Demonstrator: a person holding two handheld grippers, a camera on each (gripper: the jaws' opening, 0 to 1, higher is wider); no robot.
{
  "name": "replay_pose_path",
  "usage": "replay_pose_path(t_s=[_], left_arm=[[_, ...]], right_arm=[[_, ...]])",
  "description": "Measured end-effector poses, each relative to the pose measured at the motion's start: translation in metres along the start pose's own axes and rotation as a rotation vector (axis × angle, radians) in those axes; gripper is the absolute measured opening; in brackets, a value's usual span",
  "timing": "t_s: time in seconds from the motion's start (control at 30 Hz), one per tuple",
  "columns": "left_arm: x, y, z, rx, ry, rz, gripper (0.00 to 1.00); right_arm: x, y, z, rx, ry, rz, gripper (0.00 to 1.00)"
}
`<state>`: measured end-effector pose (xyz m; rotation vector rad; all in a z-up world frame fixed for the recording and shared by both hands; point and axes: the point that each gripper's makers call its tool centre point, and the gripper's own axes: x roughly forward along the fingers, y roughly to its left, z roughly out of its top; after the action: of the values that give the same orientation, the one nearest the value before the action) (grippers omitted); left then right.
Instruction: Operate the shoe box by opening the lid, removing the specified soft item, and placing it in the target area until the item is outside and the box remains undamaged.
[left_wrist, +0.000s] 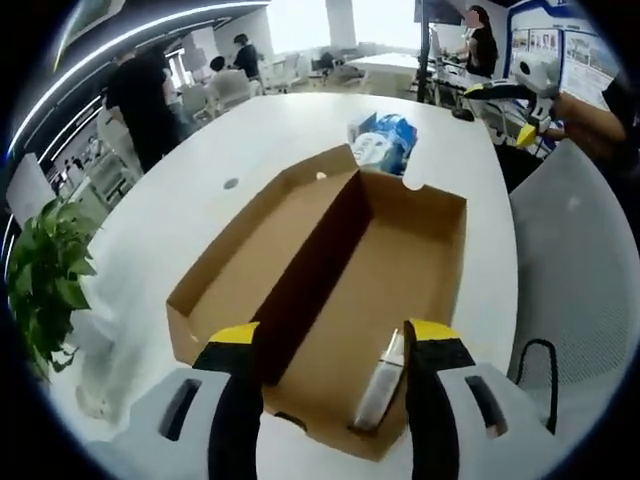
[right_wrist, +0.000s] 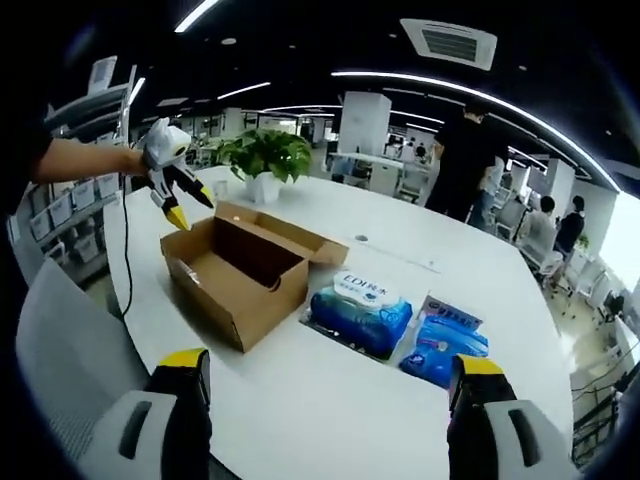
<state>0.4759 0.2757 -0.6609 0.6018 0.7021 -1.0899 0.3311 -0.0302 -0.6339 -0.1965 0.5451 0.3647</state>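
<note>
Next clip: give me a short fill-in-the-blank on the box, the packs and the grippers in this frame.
1. The shoe box has its lid ____.
2. The two blue soft packs lie on the white ____, outside the box.
3. Beyond the box stands a potted ____ on the table.
4. The right gripper has its jaws wide ____.

Missing words: open; table; plant; open
</note>
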Motion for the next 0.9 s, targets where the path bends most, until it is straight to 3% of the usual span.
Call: replay_pose_path(t_s=[0.13,0.27,0.4,0.6,0.77,0.9], left_arm=[[0.005,0.003,-0.006,0.072,0.044,0.004,0.52],[0.011,0.001,-0.007,0.07,0.054,-0.012,0.51],[0.017,0.001,-0.016,0.121,0.104,-0.025,0.5],[0.027,-0.003,-0.027,0.204,0.182,-0.062,0.5],[0.031,-0.002,-0.028,0.219,0.202,-0.083,0.5],[0.033,-0.005,-0.036,0.264,0.258,-0.125,0.49]], right_arm=[[-0.005,0.007,0.0,-0.004,-0.015,-0.027,1.0],[-0.011,0.012,-0.001,0.029,-0.039,-0.053,1.0],[-0.016,0.019,-0.003,0.042,-0.048,-0.06,1.0],[-0.023,0.023,-0.004,0.049,-0.047,-0.074,1.0],[-0.026,0.025,0.002,0.113,-0.082,-0.069,1.0],[-0.026,0.029,0.002,0.114,-0.077,-0.068,1.0]])
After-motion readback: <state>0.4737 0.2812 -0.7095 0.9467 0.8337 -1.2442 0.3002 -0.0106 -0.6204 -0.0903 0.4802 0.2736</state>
